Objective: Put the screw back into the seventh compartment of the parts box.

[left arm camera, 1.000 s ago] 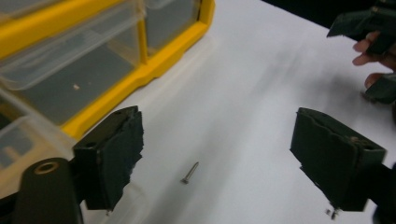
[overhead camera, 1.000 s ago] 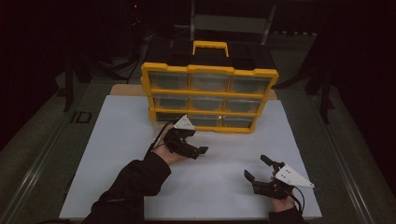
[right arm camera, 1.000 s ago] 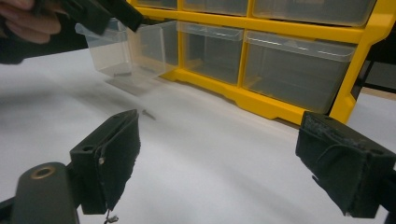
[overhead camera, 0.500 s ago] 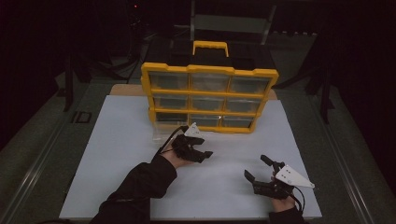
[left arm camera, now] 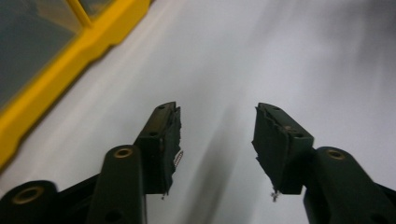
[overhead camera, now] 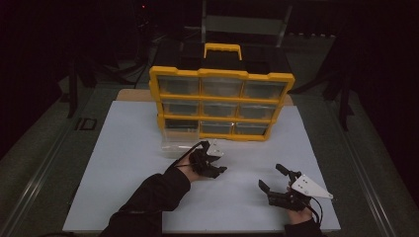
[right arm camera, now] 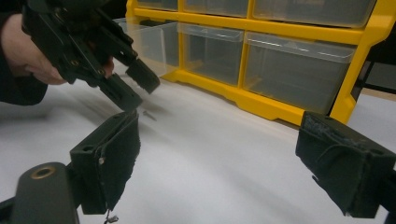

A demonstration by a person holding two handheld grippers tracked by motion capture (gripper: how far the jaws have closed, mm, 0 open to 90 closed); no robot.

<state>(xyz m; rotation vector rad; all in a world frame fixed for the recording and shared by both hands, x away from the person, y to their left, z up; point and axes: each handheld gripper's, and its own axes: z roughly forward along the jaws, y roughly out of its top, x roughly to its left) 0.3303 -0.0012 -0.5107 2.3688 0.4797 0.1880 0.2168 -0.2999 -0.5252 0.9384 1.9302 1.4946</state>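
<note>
The left gripper hangs with jaws wide and empty; a small screw lies on the white mat just beneath them. Just behind it, the pulled-out bottom-left drawer of the yellow organizer stands open. I judge pickup undone; the right gripper, also spread empty, waits well apart.

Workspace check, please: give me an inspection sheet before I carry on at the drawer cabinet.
Surface: white mat on a table, bare in front.
Job's things: yellow drawer cabinet upright; bottom-left clear drawer pulled out; small dark bit on the mat.
Clutter: nothing seen.
Grippers: left gripper open, by the drawer; right gripper open, empty.
Cables: one loops from the left gripper.
Surroundings: dark, dim frames behind.
</note>
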